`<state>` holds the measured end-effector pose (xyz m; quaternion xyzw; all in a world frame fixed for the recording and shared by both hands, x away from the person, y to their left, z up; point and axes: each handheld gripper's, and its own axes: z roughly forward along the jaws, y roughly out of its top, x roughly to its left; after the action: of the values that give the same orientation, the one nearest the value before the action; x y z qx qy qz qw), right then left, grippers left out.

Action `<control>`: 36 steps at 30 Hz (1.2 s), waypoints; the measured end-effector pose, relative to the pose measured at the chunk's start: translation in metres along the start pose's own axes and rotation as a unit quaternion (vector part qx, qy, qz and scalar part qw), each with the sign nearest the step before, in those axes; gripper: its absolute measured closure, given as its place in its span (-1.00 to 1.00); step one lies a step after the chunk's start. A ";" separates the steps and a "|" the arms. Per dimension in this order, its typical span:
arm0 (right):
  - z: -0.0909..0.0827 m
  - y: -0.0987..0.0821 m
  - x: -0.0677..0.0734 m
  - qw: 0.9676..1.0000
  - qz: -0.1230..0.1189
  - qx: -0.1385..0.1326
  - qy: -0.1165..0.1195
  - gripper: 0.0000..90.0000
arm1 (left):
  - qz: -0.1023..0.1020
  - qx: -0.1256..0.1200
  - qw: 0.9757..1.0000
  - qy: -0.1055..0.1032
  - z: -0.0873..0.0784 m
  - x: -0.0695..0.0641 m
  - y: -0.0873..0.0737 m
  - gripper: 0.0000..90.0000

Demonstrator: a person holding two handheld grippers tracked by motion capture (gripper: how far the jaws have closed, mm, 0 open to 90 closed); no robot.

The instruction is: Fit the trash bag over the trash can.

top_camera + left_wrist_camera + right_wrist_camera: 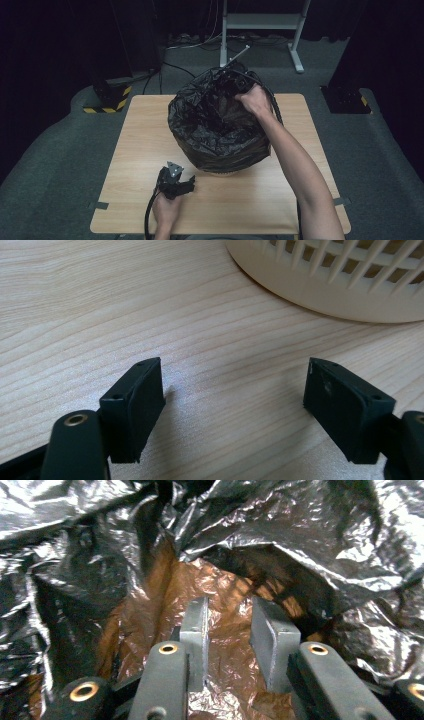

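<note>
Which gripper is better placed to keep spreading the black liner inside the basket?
The right gripper: it is already down inside the black liner at the far rim, fingers slightly apart. The left gripper rests open on the table, in front of the basket.

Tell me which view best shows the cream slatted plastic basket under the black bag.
The left gripper view: the cream slatted plastic basket shows its bare lower wall and ribs, close up at the top right. In the high view the crinkled black plastic bag covers nearly all of it. The right gripper view looks into the bag's lining, where the basket is hidden.
</note>
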<state>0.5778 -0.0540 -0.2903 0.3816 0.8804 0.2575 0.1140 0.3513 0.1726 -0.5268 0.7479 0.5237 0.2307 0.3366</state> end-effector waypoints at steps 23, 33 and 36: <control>-0.059 -0.025 0.006 0.994 -0.031 -0.103 0.020 0.26 | -0.003 -0.001 1.000 0.003 0.000 0.000 0.000 -0.47; -0.080 -0.047 -0.001 0.990 -0.027 -0.138 0.019 0.27 | -0.004 -0.001 1.000 0.004 0.000 0.000 0.000 -0.47; -0.084 -0.053 -0.004 0.988 -0.023 -0.149 0.020 0.27 | -0.004 -0.001 1.000 0.004 0.000 0.000 0.000 -0.47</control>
<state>0.5148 -0.1181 -0.2477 0.3346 0.8430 0.3905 0.1581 0.3517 0.1730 -0.5270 0.7445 0.5275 0.2329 0.3364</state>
